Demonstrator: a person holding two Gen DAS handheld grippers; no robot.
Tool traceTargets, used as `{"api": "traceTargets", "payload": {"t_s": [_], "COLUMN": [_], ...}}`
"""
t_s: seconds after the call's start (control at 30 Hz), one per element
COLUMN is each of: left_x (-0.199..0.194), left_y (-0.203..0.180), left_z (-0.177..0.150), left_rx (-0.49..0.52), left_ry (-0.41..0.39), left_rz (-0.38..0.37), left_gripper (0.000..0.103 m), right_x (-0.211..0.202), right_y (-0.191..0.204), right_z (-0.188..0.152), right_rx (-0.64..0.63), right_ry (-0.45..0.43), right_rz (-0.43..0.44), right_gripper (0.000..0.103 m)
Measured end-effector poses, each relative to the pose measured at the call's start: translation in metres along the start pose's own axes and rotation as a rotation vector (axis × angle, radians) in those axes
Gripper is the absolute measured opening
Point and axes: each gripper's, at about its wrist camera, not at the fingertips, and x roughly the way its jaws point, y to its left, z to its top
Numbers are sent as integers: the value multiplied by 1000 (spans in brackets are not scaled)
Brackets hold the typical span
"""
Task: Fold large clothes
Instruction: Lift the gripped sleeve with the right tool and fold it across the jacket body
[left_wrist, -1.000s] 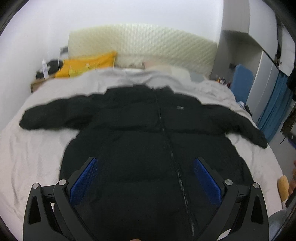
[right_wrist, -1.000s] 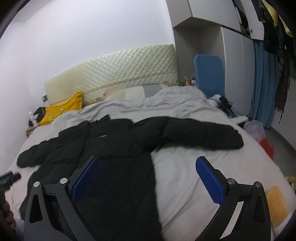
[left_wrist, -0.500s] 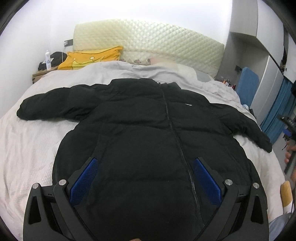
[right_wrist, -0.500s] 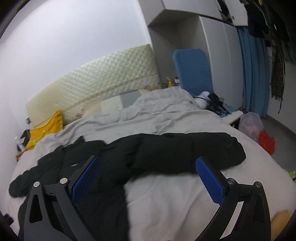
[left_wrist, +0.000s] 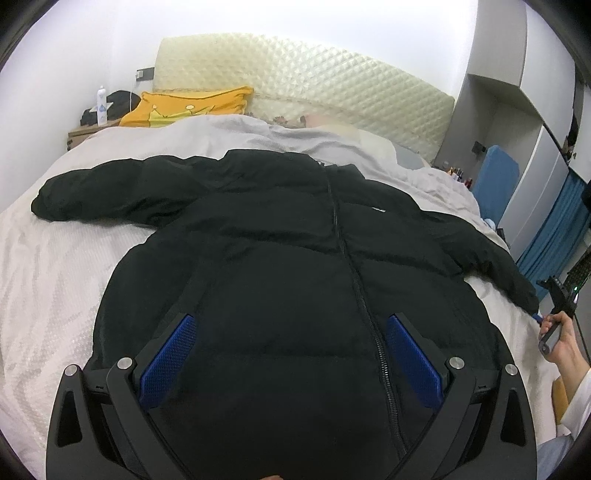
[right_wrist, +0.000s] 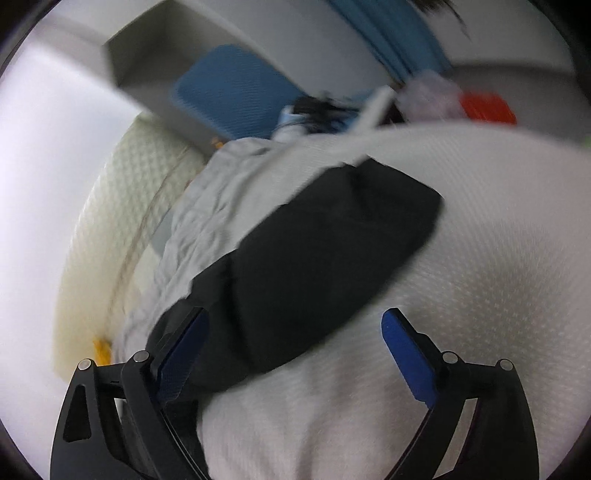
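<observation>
A large black puffer jacket (left_wrist: 288, 266) lies face up and zipped on the bed (left_wrist: 55, 266), both sleeves spread out. My left gripper (left_wrist: 291, 332) is open and empty, hovering over the jacket's lower body. My right gripper (right_wrist: 295, 328) is open and empty, tilted, just above the jacket's right sleeve (right_wrist: 314, 258), near its cuff end. The right gripper also shows at the right edge of the left wrist view (left_wrist: 557, 295), beside that cuff.
A quilted cream headboard (left_wrist: 314, 85), a yellow pillow (left_wrist: 188, 107) and a grey duvet (left_wrist: 258, 133) lie at the bed's head. A nightstand with a bottle (left_wrist: 100, 105) stands left. A blue chair (right_wrist: 229, 92), wardrobe and blue curtain (left_wrist: 550, 236) are to the right.
My right gripper has swung right and tilted down close over the jacket's right sleeve. My left gripper has moved slightly nearer over the jacket body. Both stay open.
</observation>
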Motion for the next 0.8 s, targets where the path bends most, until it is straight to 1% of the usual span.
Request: {"api": "traceTargets", "payload": {"t_s": [0.07, 0.13, 0.33, 0.37, 0.43, 0.47, 0.5, 0.53, 0.57, 0.6, 0.63, 0.67, 0.7, 0.8], "left_x": [4, 7, 16, 17, 19, 20, 22, 24, 27, 29, 32, 35, 39, 49], "left_y": [-1, -3, -10, -11, -13, -14, -15, -16, -16, -16, -17, -16, -16, -15], "left_z": [0, 0, 3, 3, 3, 3, 4, 4, 5, 5, 5, 6, 6, 6], "left_rx": [-2, -3, 8, 13, 23, 27, 30, 32, 33, 35, 36, 39, 42, 46], "left_ry": [6, 10, -6, -10, -19, -21, -22, -22, -19, -16, -12, -8, -1, 20], "left_rz": [2, 2, 13, 14, 15, 18, 22, 25, 29, 33, 38, 42, 47, 61], "left_gripper": [103, 103, 103, 103, 103, 103, 103, 103, 103, 103, 103, 103, 103, 103], "right_x": [16, 28, 53, 60, 70, 77, 82, 87, 92, 95, 98, 99, 101, 99], "right_y": [-10, -15, -1, 2, 6, 10, 12, 13, 17, 19, 23, 29, 34, 41], "right_z": [5, 11, 32, 37, 42, 45, 47, 48, 49, 50, 51, 54, 57, 67], "right_rx": [46, 65, 37, 26, 3, -15, -28, -43, -58, -72, -90, -119, -140, -172], "right_ry": [24, 29, -12, -20, -30, -33, -36, -38, -39, -43, -51, -65, -73, -101], "right_rz": [13, 6, 41, 52, 66, 74, 75, 76, 84, 90, 88, 84, 80, 68], "right_gripper": [94, 94, 94, 91, 83, 75, 61, 54, 42, 33, 27, 19, 13, 8]}}
